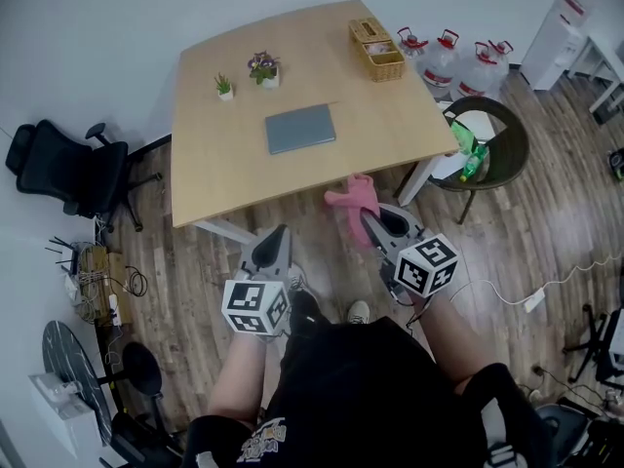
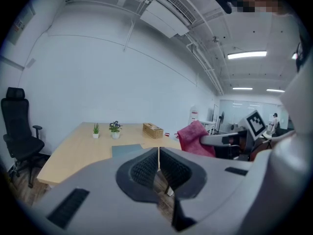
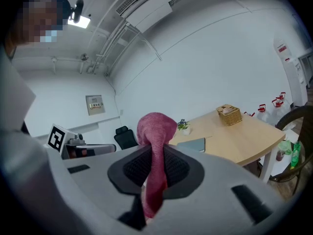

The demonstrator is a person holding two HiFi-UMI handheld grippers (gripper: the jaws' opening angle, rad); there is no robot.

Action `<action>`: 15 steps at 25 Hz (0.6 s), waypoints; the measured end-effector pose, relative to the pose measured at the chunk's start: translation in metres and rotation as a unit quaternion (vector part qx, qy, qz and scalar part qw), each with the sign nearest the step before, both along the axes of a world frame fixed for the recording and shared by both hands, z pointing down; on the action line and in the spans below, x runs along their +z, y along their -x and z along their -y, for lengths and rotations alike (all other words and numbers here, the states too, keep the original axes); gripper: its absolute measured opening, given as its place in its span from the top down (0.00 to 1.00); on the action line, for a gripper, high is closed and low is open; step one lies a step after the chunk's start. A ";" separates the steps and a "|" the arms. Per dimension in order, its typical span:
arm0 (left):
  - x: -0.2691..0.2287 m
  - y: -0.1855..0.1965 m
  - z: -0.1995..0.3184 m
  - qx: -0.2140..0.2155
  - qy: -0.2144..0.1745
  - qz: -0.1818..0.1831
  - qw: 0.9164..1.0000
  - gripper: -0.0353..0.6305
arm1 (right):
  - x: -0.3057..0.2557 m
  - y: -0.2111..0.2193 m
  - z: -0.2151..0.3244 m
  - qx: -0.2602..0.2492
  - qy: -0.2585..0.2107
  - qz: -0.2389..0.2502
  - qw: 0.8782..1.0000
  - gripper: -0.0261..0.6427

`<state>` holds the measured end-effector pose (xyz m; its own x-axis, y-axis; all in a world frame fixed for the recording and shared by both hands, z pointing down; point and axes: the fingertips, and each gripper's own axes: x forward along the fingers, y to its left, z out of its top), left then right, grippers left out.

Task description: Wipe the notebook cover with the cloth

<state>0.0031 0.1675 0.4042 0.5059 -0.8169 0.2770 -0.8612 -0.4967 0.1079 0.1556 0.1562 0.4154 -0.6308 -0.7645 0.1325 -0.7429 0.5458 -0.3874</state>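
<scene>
A grey-blue notebook [image 1: 300, 129] lies flat near the middle of the light wooden table [image 1: 214, 178]; it also shows in the left gripper view as a notebook [image 2: 125, 150] and in the right gripper view as a notebook [image 3: 193, 144]. My right gripper [image 1: 363, 211] is shut on a pink cloth [image 1: 352, 199], held in the air just off the table's near edge. The cloth [image 3: 155, 151] bunches above the jaws and hangs down between them. My left gripper [image 1: 277, 234] is shut with nothing in it, short of the table. The cloth [image 2: 193, 138] shows to its right.
On the table stand two small potted plants [image 1: 263, 68] and a wicker basket [image 1: 377, 50]. A black office chair [image 1: 68, 172] is at the left. A round side table [image 1: 487, 147] with green items and several water jugs [image 1: 444, 61] are at the right.
</scene>
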 end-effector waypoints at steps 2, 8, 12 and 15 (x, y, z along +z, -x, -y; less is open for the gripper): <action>0.001 0.002 0.013 0.009 -0.001 -0.001 1.000 0.93 | 0.002 0.001 0.009 0.010 0.004 0.001 1.000 0.88; 0.008 0.009 0.065 0.037 0.012 -0.011 0.999 0.93 | 0.007 0.005 0.049 0.042 0.018 -0.002 0.999 0.88; 0.014 0.016 0.103 0.059 0.026 -0.016 0.998 0.93 | 0.011 0.014 0.083 0.063 0.030 -0.001 0.998 0.88; 0.019 0.026 0.133 0.072 0.036 -0.016 0.997 0.93 | 0.013 0.025 0.110 0.076 0.035 0.005 0.996 0.88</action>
<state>-0.0231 0.0344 0.4234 0.6257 -0.7137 0.3150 -0.7773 -0.6047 0.1739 0.1308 0.0459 0.4280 -0.5098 -0.8405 0.1835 -0.8109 0.3982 -0.4289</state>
